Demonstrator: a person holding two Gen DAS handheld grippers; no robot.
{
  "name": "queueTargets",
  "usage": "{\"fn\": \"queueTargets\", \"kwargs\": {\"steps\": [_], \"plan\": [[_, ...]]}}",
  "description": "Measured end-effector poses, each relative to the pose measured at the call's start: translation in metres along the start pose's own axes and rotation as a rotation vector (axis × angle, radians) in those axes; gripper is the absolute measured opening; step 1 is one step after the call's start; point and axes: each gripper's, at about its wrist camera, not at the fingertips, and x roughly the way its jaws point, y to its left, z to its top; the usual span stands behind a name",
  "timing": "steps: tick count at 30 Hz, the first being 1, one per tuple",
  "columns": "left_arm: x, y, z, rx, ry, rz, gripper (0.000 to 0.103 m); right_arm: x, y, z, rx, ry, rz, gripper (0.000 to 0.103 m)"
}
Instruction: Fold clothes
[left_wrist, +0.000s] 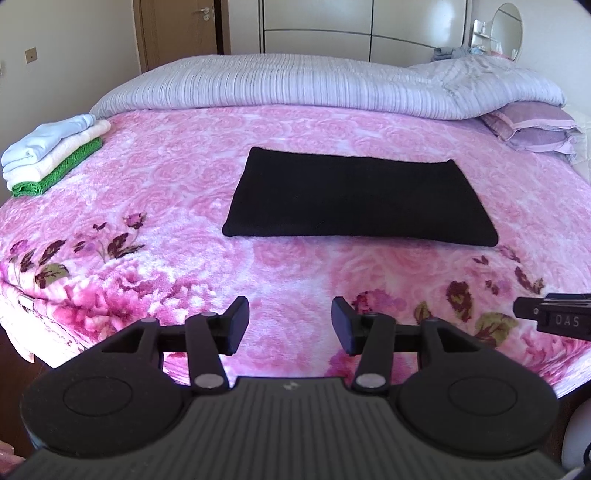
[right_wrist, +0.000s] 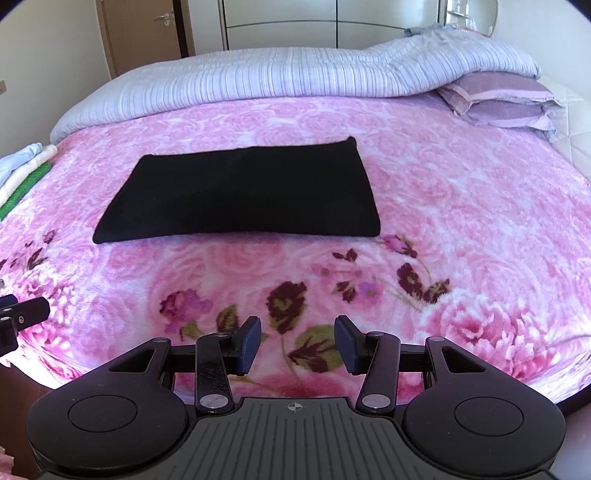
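Left wrist view: my left gripper (left_wrist: 290, 325) hovers with its fingers spread and empty over the plush pink floral blanket (left_wrist: 177, 206). The black cloth (left_wrist: 358, 199), a flat folded rectangle, lies mid-bed ahead. A stack of folded cloths (left_wrist: 51, 151) sits far left.

Right wrist view: my right gripper (right_wrist: 297, 345) is likewise parted, holding nothing. The black cloth (right_wrist: 240, 195) lies ahead-left, below the ribbed lilac quilt (right_wrist: 277, 79).

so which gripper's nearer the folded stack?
Left. The left gripper is on the stack's side of the bed; the right gripper is further right, beyond the black cloth.
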Motion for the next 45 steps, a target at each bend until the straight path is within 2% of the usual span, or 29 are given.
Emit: {"fn": "queueTargets", "kwargs": {"steps": [12,17,21,23,25,29,31,33,36,39,41,44,45], "plan": [[0.060,0.012,0.012,-0.029,0.099,0.006,0.045,0.052,0.003,0.017,0.000,0.081,-0.044,0.048],[0.091,0.023,0.026,-0.076,0.128,-0.019,0.045,0.078,0.001,0.029,0.008,0.097,-0.048,0.048],[0.115,0.036,0.039,-0.147,0.128,-0.044,0.045,0.095,-0.011,0.039,0.074,0.091,-0.037,0.048],[0.126,0.043,0.044,-0.185,0.128,-0.055,0.046,0.103,-0.023,0.043,0.147,0.086,-0.009,0.048],[0.138,0.051,0.050,-0.225,0.127,-0.069,0.048,0.111,-0.042,0.041,0.280,0.072,0.055,0.048],[0.163,0.080,0.049,-0.494,0.148,-0.244,0.049,0.126,-0.078,0.037,0.547,0.044,0.185,0.048],[0.174,0.094,0.044,-0.647,0.146,-0.305,0.049,0.134,-0.097,0.035,0.680,0.029,0.250,0.048],[0.186,0.104,0.040,-0.765,0.138,-0.329,0.050,0.142,-0.115,0.034,0.813,0.014,0.315,0.048],[0.207,0.114,0.040,-0.864,0.149,-0.324,0.051,0.158,-0.134,0.026,0.985,0.013,0.361,0.048],[0.225,0.117,0.042,-0.877,0.164,-0.316,0.050,0.175,-0.144,0.022,1.106,-0.019,0.387,0.048],[0.231,0.115,0.046,-0.855,0.140,-0.314,0.050,0.183,-0.147,0.025,1.156,-0.051,0.398,0.048],[0.238,0.113,0.050,-0.826,0.104,-0.300,0.047,0.189,-0.145,0.033,1.159,-0.079,0.386,0.048],[0.241,0.112,0.052,-0.814,0.090,-0.294,0.043,0.188,-0.145,0.034,1.143,-0.087,0.384,0.047]]}}
